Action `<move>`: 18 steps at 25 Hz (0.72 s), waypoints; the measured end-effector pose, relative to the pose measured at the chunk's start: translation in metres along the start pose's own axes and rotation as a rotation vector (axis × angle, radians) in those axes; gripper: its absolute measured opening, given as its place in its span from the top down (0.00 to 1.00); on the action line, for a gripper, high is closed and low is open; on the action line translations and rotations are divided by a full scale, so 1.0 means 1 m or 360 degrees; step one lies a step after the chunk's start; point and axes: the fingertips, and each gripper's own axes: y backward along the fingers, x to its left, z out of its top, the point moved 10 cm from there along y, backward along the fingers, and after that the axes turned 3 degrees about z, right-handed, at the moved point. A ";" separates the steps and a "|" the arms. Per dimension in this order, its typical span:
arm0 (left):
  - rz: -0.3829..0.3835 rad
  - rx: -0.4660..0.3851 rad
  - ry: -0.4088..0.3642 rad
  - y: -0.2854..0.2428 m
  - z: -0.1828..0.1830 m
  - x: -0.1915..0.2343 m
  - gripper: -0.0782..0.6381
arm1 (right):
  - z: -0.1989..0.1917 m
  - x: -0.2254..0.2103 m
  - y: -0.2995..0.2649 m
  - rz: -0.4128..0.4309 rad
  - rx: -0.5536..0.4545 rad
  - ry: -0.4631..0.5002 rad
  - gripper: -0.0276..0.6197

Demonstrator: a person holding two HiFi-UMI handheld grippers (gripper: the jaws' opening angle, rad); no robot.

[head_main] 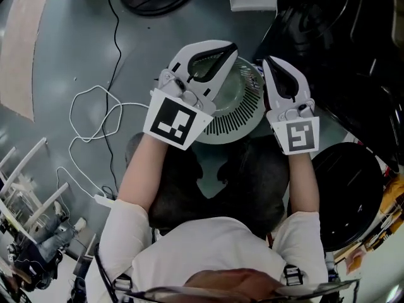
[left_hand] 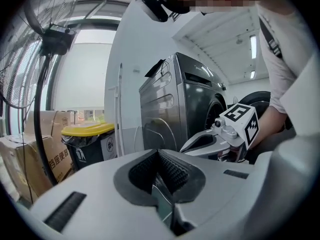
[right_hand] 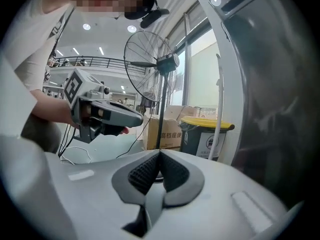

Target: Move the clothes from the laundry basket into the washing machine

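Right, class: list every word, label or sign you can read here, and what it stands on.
"高档座便器": on the cardboard box, read across both gripper views.
Label on the yellow-lidded bin: too small to read.
On the left gripper and right gripper: square markers only, no words.

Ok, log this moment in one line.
left claw: shut, empty | right claw: shut, empty | position: both above laundry basket

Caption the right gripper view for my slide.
Shut, empty right gripper faces a standing fan, yellow-lidded bin and the left gripper.
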 end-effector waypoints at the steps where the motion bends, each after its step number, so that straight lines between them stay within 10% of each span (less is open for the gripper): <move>1: -0.0001 -0.0002 0.0029 0.001 0.000 -0.001 0.88 | 0.002 0.002 -0.001 0.0012 -0.0009 -0.0002 0.94; 9: 0.0086 -0.0112 0.0554 0.030 0.003 -0.013 0.88 | 0.053 0.016 0.006 0.0098 0.0054 -0.0175 0.94; 18: 0.0151 0.0043 0.0654 0.098 0.074 -0.025 0.88 | 0.146 0.025 0.047 0.0113 0.0197 -0.0205 0.94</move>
